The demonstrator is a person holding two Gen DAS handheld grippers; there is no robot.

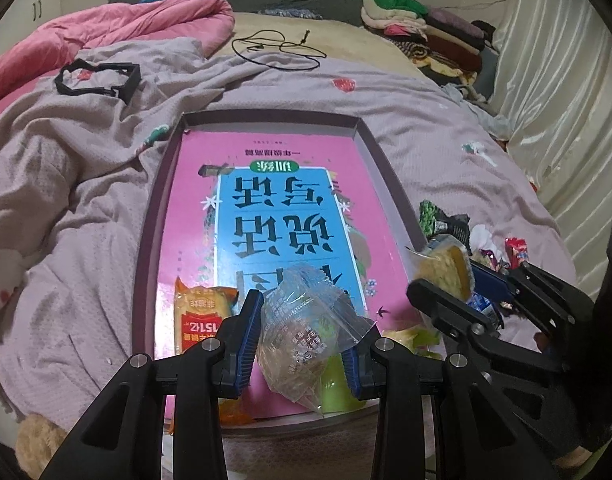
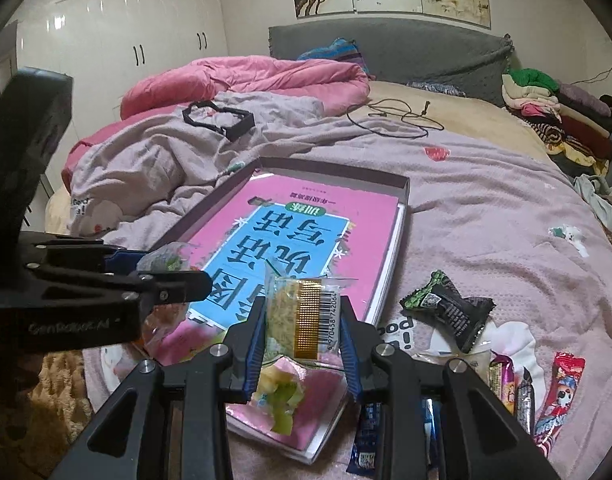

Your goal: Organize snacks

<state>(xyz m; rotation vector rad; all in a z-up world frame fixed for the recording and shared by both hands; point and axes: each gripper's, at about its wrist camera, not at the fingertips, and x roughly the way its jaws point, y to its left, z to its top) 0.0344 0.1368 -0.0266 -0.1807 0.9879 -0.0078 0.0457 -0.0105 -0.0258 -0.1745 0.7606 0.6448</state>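
Observation:
A shallow box lid (image 1: 161, 200) lined with a pink and blue book cover lies on the bed; it also shows in the right wrist view (image 2: 404, 184). My left gripper (image 1: 301, 344) is shut on a clear plastic snack packet (image 1: 306, 328) above the lid's near end. An orange snack pack (image 1: 201, 316) lies in the lid at its left. My right gripper (image 2: 303, 340) is shut on a yellow cracker packet (image 2: 301, 320) over the lid's near right corner, and it shows in the left wrist view (image 1: 446, 268). A green-yellow snack (image 2: 283, 396) lies below it.
Several loose snacks lie on the lilac blanket right of the lid: a black packet (image 2: 454, 308), a red stick pack (image 2: 562, 392), a blue one (image 2: 366, 440). A black frame (image 1: 97, 78) and a cable (image 1: 273, 50) lie farther back. Folded clothes (image 1: 426, 32) are stacked at the far right.

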